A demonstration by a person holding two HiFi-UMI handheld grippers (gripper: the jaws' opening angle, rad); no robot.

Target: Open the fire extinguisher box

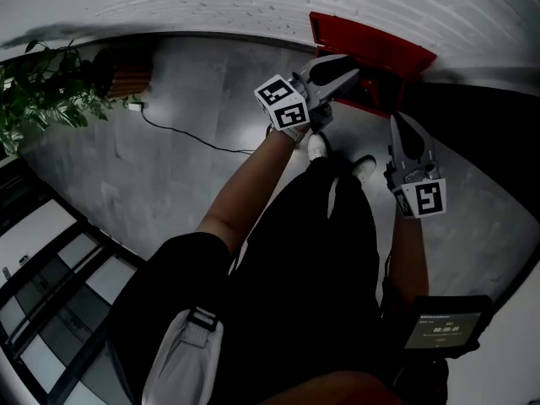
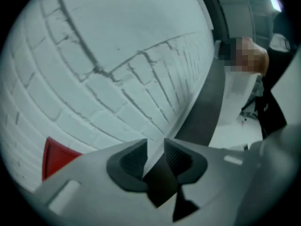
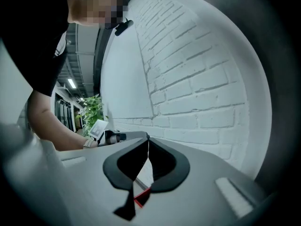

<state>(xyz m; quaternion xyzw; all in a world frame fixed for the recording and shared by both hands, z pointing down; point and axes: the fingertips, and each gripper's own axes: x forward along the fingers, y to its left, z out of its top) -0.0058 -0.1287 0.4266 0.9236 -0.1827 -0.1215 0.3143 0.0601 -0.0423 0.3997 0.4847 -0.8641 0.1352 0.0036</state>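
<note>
The red fire extinguisher box stands on the floor against the white brick wall. My left gripper reaches to the box's front edge, and I cannot tell whether it touches. In the left gripper view its jaws stand narrowly open with nothing between them, and a red corner of the box shows at the lower left. My right gripper hangs to the right of the box, pointing at the wall. Its jaws are shut, tips touching, holding nothing. A sliver of the red box shows below them.
A potted plant with a wooden planter stands at the far left, and a cable runs over the grey floor. A dark panel lies right of the box. The person's legs and white shoes are just below the grippers.
</note>
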